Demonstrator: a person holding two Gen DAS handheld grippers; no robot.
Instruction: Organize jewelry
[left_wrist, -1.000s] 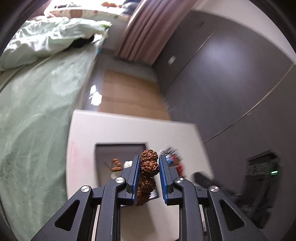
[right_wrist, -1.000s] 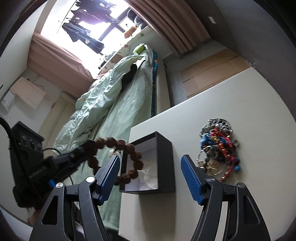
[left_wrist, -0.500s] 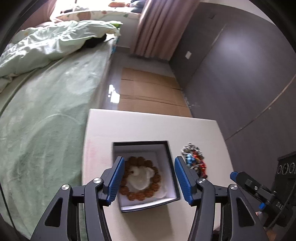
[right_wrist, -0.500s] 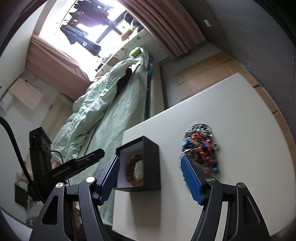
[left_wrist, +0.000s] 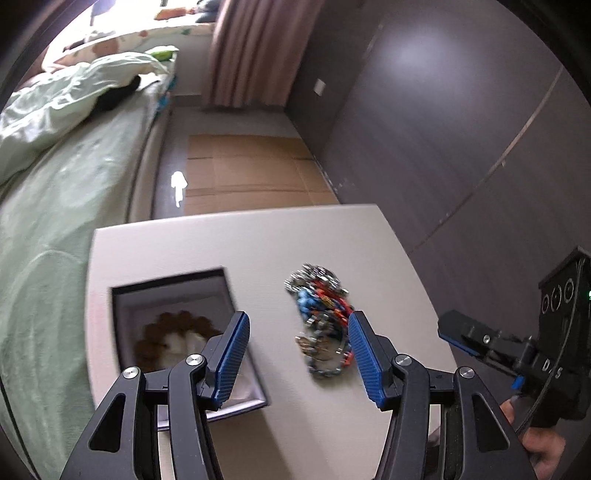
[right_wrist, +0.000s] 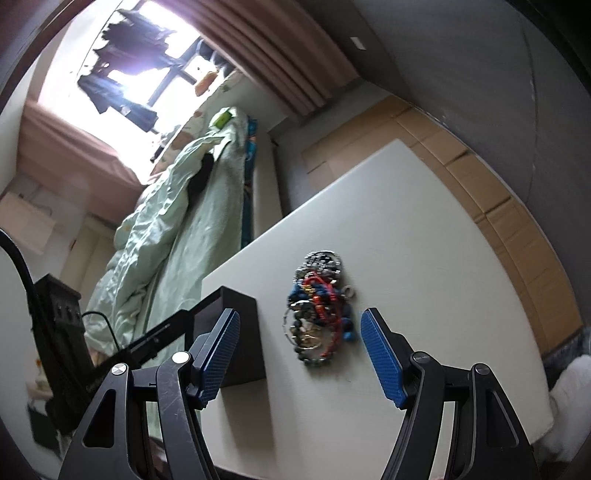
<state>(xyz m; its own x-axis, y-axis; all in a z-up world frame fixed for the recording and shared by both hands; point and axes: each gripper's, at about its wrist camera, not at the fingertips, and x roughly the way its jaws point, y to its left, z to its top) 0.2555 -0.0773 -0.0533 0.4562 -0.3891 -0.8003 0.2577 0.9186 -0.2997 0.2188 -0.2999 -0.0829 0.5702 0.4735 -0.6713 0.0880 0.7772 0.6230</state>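
The left gripper is hanging released and empty, its blue pads spread wide above the near part of a pale table. The right gripper is likewise gaping and carrying nothing, and is pointing at a tangled pile of jewelry lying on the table just beyond its fingertips. In the left wrist view that same pile is sitting to the right of a black box with a white lining, near but apart from it. A brown bead bracelet is lying inside the box, around a white cushion.

The pile is looking knotted: chains, red cord and blue beads are crossing one another. A pinch on one strand would probably be dragging several pieces along, and a trailing loop could be catching the box's wall or dropping off the table's edge. Fine chains may also be slipping between the ribbed pads.
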